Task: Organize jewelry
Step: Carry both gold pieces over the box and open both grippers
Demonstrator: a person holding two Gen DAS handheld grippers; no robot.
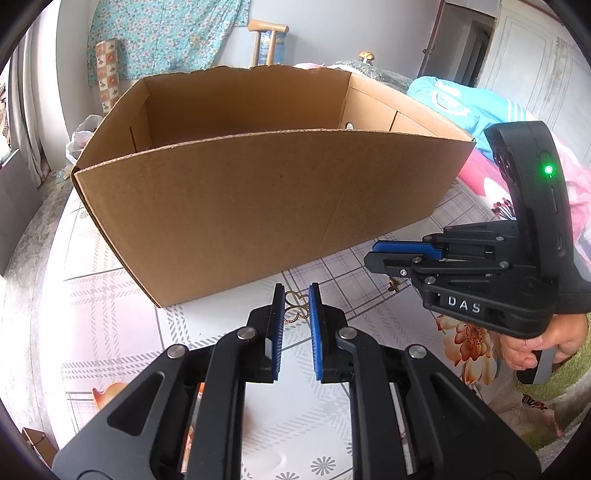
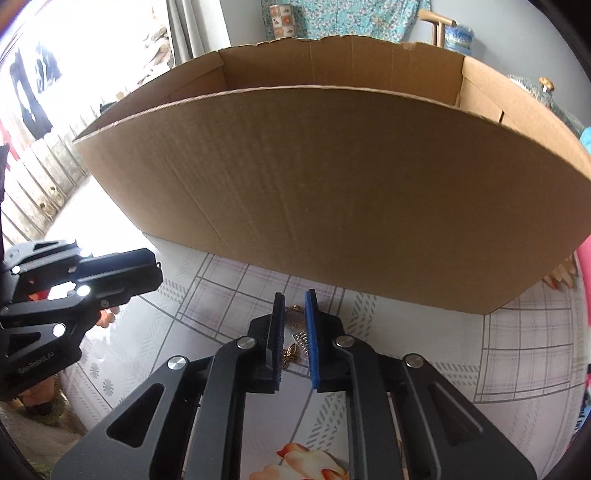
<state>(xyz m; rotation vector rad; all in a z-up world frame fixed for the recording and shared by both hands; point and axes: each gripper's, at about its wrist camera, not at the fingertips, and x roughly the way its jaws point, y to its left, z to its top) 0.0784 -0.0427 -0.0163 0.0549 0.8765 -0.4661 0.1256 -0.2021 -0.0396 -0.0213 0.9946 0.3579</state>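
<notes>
The left gripper (image 1: 296, 297) was seen with its blue pads nearly together, pinched on a gold openwork jewelry piece (image 1: 294, 308) whose looped scrollwork showed in the narrow gap between the fingers, low over the tablecloth (image 1: 122, 291). The right gripper (image 2: 294, 304) was seen likewise narrowed, its pads closed against a small gold ring-shaped piece (image 2: 294, 314) right at the fingertips; whether that piece was lifted or still resting on the cloth could not be told. Just behind it, between the same fingers, a small silver comb-like piece (image 2: 301, 339) and a gold butterfly charm (image 2: 290, 353) were seen lying on the cloth. In the left wrist view the right gripper (image 1: 373, 254) was seen from the side at the right, held in a hand (image 1: 535, 345), with a green light lit on its housing and a gold bit (image 1: 393, 285) showing just under its fingers. In the right wrist view the left gripper (image 2: 157, 273) was seen at the left edge, pointing toward the middle. Directly beyond both grippers an open cardboard box (image 1: 258, 206) was set on the checked, flower-printed tablecloth, its near wall close to the fingertips; its inside floor was hidden from both views. Bedding in blue and pink (image 1: 461, 107) was seen past the box on the right, and a floral curtain (image 1: 166, 33) on the far wall.
</notes>
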